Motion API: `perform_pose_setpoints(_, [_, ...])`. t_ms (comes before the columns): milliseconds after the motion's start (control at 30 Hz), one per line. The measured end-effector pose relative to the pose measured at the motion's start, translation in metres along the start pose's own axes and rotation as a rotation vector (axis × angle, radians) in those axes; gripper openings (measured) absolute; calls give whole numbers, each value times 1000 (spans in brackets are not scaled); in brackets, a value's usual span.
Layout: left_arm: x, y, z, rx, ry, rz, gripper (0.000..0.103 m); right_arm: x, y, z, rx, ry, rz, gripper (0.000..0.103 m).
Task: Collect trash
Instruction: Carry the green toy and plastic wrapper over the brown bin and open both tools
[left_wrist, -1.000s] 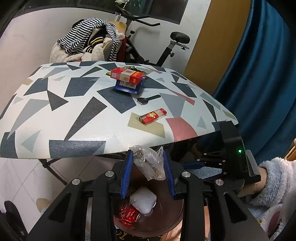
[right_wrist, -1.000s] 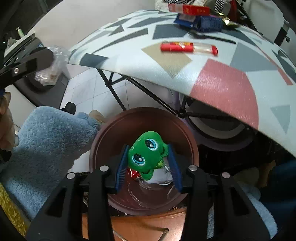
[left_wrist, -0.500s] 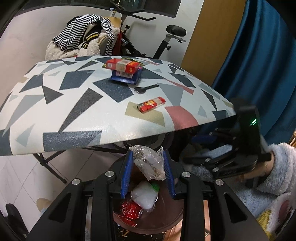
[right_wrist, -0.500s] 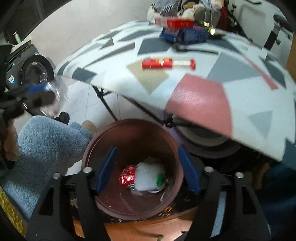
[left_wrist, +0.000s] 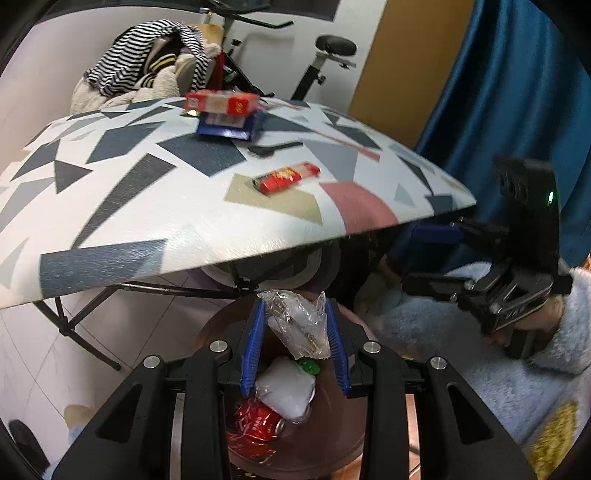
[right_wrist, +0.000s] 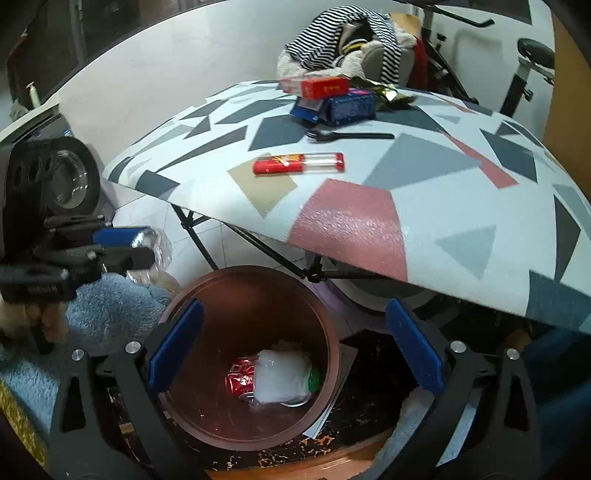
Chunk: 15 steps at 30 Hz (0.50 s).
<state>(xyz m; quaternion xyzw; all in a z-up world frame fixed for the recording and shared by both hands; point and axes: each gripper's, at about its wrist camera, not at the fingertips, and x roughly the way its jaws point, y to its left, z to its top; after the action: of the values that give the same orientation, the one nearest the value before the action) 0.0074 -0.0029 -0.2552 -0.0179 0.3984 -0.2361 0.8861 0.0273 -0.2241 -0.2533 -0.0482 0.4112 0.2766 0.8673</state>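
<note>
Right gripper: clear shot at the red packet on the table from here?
Probably yes. The right gripper is open and empty over the bin; the red packet lies alone on the tabletop ahead, nothing between.

white wall (left_wrist: 55, 55) behind, pale floor tiles (left_wrist: 33, 332) below. folding table (right_wrist: 461, 229) patterned with grey, pink and tan shapes. blue curtain (left_wrist: 517, 92) beside a wooden door (left_wrist: 399, 74). exercise bike (left_wrist: 325, 55) draped with striped clothes (left_wrist: 147, 48).
</note>
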Motion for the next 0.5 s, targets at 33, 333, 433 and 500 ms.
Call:
perform_pose_setpoints(33, [6,-1,-1,9,12,2,32,0,-1,1,4,1,-2,97])
perform_pose_setpoints(333, [41,-7,10,58,56,-5,56,-5,-21,0,88,-31,7,97])
perform_pose_setpoints(433, [40,-9,14,68,33,10,72,-9,-27,0,111,-45,11,97])
perform_pose_setpoints(500, [35,-9,16,76,19,34,78,-10,-29,0,125,-50,14,97])
